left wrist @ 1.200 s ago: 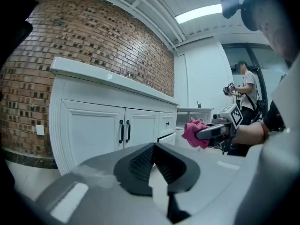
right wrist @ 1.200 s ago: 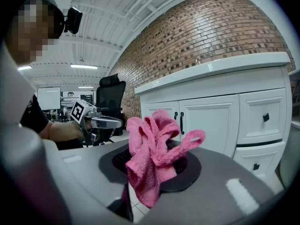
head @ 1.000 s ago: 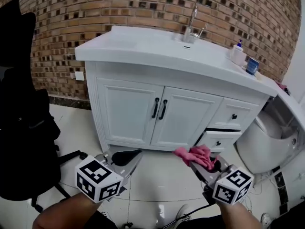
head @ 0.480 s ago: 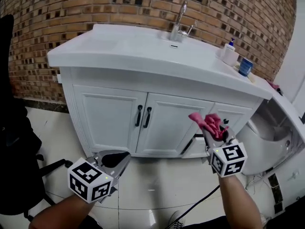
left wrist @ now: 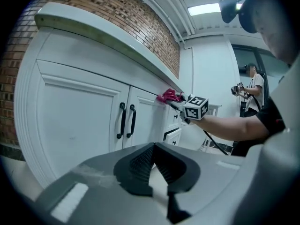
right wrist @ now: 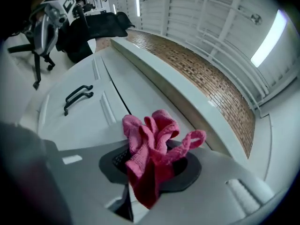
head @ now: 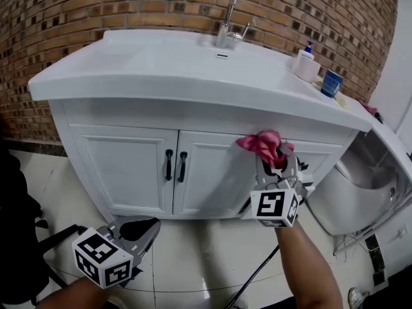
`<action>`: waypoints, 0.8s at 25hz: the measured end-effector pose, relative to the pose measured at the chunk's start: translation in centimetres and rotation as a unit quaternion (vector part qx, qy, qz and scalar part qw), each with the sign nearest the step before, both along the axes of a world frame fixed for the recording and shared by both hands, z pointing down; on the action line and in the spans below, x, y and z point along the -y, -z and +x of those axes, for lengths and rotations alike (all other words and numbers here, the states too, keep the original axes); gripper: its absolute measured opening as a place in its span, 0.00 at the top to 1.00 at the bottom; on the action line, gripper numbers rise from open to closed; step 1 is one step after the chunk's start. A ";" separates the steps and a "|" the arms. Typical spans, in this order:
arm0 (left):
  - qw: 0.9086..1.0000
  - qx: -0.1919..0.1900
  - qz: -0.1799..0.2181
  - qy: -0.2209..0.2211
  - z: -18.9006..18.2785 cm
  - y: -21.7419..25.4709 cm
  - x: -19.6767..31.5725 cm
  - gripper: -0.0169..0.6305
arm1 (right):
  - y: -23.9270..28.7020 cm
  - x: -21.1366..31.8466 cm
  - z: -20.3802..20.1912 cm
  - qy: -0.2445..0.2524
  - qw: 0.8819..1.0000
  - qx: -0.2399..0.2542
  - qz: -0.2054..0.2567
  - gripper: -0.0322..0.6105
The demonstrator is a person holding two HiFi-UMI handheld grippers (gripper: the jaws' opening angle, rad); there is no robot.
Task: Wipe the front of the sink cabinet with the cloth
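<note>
The white sink cabinet (head: pixel 122 166) has two doors with black handles (head: pixel 175 165). My right gripper (head: pixel 275 163) is shut on a crumpled pink cloth (head: pixel 262 144) and holds it up at the top of the right door, just under the countertop edge. In the right gripper view the cloth (right wrist: pixel 151 142) bunches out of the jaws close to the cabinet front (right wrist: pixel 84 121); whether it touches is unclear. My left gripper (head: pixel 143 229) hangs low near the floor at the left, shut and empty. The left gripper view shows its pads (left wrist: pixel 140 161) meeting, with the cloth (left wrist: pixel 169 96) far ahead.
A faucet (head: pixel 225 31), a soap bottle (head: pixel 304 63) and a blue cup (head: pixel 331 82) stand on the countertop. A white toilet (head: pixel 360 185) sits at the right, a black chair (head: pixel 13 237) at the left. A cable (head: pixel 257 275) runs across the tiled floor. Behind is a brick wall (head: pixel 129 5).
My right gripper has lifted the cloth from near the floor up to the top of the right cabinet door. The left gripper has stayed low. The head view has come closer to the cabinet.
</note>
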State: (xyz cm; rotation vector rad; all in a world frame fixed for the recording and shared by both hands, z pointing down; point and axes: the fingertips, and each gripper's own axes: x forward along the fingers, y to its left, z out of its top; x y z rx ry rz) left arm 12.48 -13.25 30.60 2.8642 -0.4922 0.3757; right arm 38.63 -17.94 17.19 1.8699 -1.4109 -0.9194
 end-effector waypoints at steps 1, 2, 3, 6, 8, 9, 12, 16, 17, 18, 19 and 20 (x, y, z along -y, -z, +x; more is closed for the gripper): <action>1.000 0.002 -0.001 0.000 0.1 -0.1 0.1 0.97 | -0.1 0.3 0.0 0.002 1.000 -0.007 0.004 0.76; 1.000 0.004 0.000 0.001 0.1 -0.2 0.3 0.97 | -0.1 0.4 0.0 0.004 1.000 -0.015 0.010 0.76; 1.000 0.007 0.000 0.003 0.1 -0.3 0.7 0.97 | 0.0 0.5 0.1 0.006 1.000 -0.022 0.016 0.76; 1.000 0.013 0.002 0.010 0.3 -1.0 2.1 0.97 | -0.7 0.6 0.2 0.016 0.999 -0.040 0.029 0.76; 1.000 0.010 -0.003 0.009 0.7 -1.3 2.6 0.97 | -1.7 0.4 0.6 0.023 0.998 -0.043 0.034 0.77; 1.000 0.008 -0.007 0.006 0.9 -1.4 2.6 0.97 | -2.1 0.2 0.9 0.024 0.998 -0.041 0.035 0.77; 1.000 0.007 -0.011 -0.004 1.6 -1.4 2.0 0.97 | -2.5 0.1 1.5 0.020 0.998 -0.038 0.038 0.77; 1.000 0.019 -0.017 -0.010 2.1 -2.5 1.5 0.97 | -2.8 0.3 1.5 0.019 0.998 -0.031 0.043 0.78; 1.000 0.020 -0.018 -0.011 2.2 -2.7 1.5 0.97 | -2.8 0.2 1.5 0.016 0.999 -0.032 0.040 0.77; 1.000 0.019 -0.020 -0.011 2.2 -2.8 1.5 0.97 | -2.9 0.2 1.6 0.012 0.999 -0.031 0.038 0.78; 1.000 0.018 -0.022 -0.009 2.2 -2.7 1.5 0.97 | -3.1 0.2 1.6 0.009 0.999 -0.028 0.036 0.77; 1.000 0.017 -0.023 -0.008 2.1 -2.5 1.5 0.97 | -3.3 0.2 1.6 0.007 0.999 -0.025 0.033 0.78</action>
